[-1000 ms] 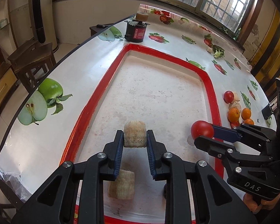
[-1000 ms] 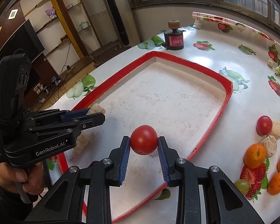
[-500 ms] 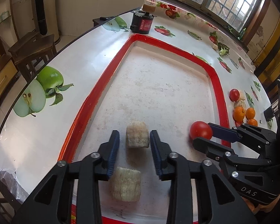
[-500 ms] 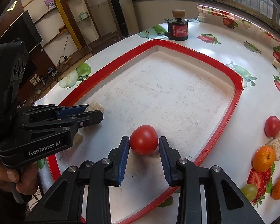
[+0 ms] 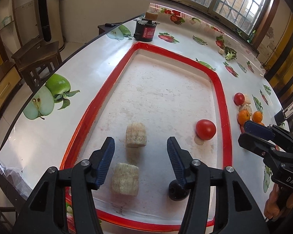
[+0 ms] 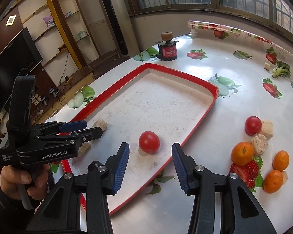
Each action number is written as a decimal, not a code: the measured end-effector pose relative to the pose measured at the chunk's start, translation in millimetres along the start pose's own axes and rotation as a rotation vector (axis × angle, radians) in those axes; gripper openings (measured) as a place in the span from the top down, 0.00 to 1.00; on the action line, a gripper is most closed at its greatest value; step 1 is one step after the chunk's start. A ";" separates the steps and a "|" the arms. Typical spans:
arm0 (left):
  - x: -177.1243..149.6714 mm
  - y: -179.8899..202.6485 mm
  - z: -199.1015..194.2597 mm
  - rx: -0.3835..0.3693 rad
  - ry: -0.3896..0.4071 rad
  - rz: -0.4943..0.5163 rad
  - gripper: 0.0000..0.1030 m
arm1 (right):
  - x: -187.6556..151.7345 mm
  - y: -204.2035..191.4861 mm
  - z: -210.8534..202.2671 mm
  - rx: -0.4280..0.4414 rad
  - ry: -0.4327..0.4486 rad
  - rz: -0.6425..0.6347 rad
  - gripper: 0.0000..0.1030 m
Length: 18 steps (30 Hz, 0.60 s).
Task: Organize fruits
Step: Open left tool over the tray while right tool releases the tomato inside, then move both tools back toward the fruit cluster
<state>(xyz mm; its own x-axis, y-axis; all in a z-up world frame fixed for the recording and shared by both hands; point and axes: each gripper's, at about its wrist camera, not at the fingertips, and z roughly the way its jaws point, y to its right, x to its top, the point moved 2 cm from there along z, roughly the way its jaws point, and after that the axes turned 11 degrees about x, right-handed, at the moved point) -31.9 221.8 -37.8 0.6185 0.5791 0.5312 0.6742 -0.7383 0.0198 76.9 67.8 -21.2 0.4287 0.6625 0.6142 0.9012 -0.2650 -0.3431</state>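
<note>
Although both tools now stand with jaws spread wide and hold nothing, each is lined up on the piece it evidently set down: the left tool faces a pale, fibrous beige cylinder chunk lying on the floor of the shallow white tray with the red rim, and the right tool faces a round red tomato resting inside the same tray near its right rim. A second beige chunk sits just in front of the first, and a small dark round fruit lies partly hidden behind the left tool's right finger; the grouping suggests that the tray is the collecting place and that pieces are being laid along its near end. Left to gather on the fruit-print worktop, right of the tray, are another red tomato, three small oranges and more beige chunks. A black and red cylinder stands beyond the tray's far end, apart from the work. Compared with a second ago, the chunk and the tomato are no longer pinched between the fingers; half a second ago the jaws had only just parted beside them, and now both tools have opened fully and drawn back, leaving each piece free on the tray. My reading: two placements done, and the fetch from the pile probably comes next.
</note>
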 end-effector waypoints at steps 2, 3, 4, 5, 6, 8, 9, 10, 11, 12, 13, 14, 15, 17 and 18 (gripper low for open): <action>-0.7 3.2 -3.8 0.000 0.005 0.005 0.47 | -3.1 3.5 -8.1 -0.004 0.012 0.012 0.54; -1.2 4.8 -5.8 -0.001 0.008 0.008 0.47 | -4.4 5.0 -11.5 -0.007 0.017 0.017 0.54; -1.6 6.9 -7.9 -0.002 0.012 0.011 0.47 | -6.1 6.5 -15.4 -0.008 0.023 0.022 0.54; -2.2 8.9 -10.0 -0.004 0.015 0.014 0.47 | -8.0 8.1 -19.4 -0.011 0.030 0.027 0.54; -2.9 10.8 -12.0 -0.005 0.018 0.018 0.47 | -9.9 9.8 -23.3 -0.013 0.037 0.033 0.54; -3.8 15.0 -16.0 -0.007 0.025 0.026 0.47 | -13.6 13.9 -31.0 -0.016 0.051 0.046 0.52; -4.3 16.8 -17.9 -0.007 0.028 0.029 0.47 | -15.3 16.0 -34.7 -0.020 0.056 0.051 0.51; -4.6 19.1 -19.5 -0.008 0.030 0.032 0.47 | -17.4 18.0 -38.5 -0.026 0.063 0.055 0.49; -4.9 21.1 -20.8 -0.010 0.031 0.036 0.47 | -19.6 20.0 -42.0 -0.030 0.068 0.060 0.49; -5.5 23.4 -22.1 -0.012 0.032 0.039 0.47 | -21.8 22.4 -45.8 -0.034 0.072 0.066 0.49; -5.9 25.7 -23.6 -0.015 0.034 0.042 0.47 | -23.6 25.4 -49.0 -0.037 0.076 0.073 0.49; -6.4 28.3 -25.0 -0.017 0.036 0.047 0.47 | -25.6 28.2 -52.5 -0.041 0.081 0.079 0.49; -6.7 30.7 -26.4 -0.017 0.038 0.051 0.47 | -27.7 30.8 -56.0 -0.046 0.085 0.086 0.49; -7.6 35.5 -29.5 -0.019 0.041 0.060 0.47 | -31.6 36.1 -63.0 -0.053 0.094 0.098 0.49; -7.9 38.0 -30.5 -0.021 0.041 0.065 0.46 | -33.3 37.9 -66.0 -0.057 0.098 0.104 0.49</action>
<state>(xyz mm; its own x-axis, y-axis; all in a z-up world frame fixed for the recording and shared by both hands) -23.5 178.6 -15.4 0.6431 0.5152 0.5665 0.6244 -0.7811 0.0014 101.0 -10.5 -7.8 0.5215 0.5590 0.6447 0.8527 -0.3699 -0.3690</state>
